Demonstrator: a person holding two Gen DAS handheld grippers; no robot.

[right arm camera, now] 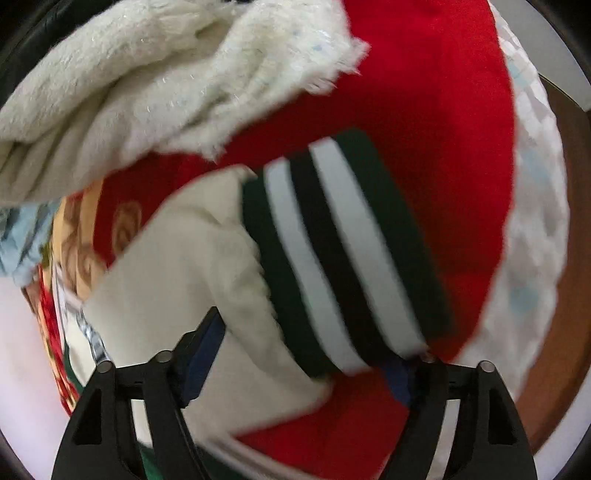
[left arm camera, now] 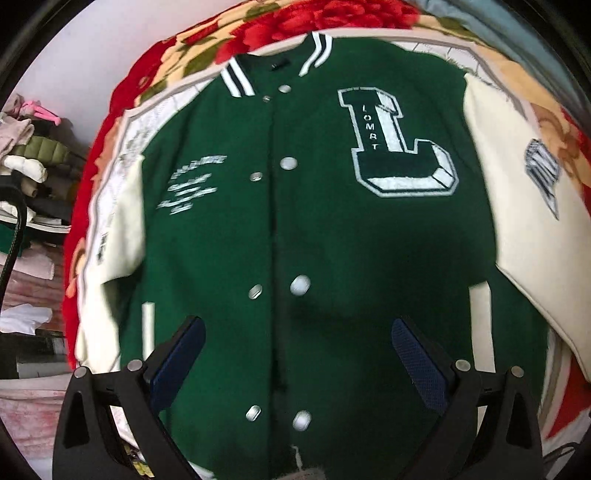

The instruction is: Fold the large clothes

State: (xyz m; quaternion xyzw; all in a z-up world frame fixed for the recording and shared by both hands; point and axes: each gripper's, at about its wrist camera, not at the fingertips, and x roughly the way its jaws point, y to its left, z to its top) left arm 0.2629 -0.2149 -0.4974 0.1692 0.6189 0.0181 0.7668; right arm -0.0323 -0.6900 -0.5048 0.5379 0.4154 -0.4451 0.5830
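A green varsity jacket (left arm camera: 314,229) with cream sleeves and a big white letter L patch (left arm camera: 399,144) lies flat, front up and snapped shut, collar at the top. My left gripper (left arm camera: 295,354) hovers open over its lower front, its blue pads (left arm camera: 177,362) wide apart with nothing between them. In the right wrist view a cream sleeve (right arm camera: 192,273) ends in a cuff (right arm camera: 343,251) striped green, white and black. My right gripper (right arm camera: 317,334) is open and straddles the sleeve near the cuff. The cuff's end hides part of the right pad.
The jacket rests on a red floral blanket (left arm camera: 351,14). A fluffy cream cloth (right arm camera: 147,81) lies just beyond the cuff. A pile of clothes (left arm camera: 29,147) sits off the left edge. White quilted fabric (right arm camera: 535,221) borders the blanket on the right.
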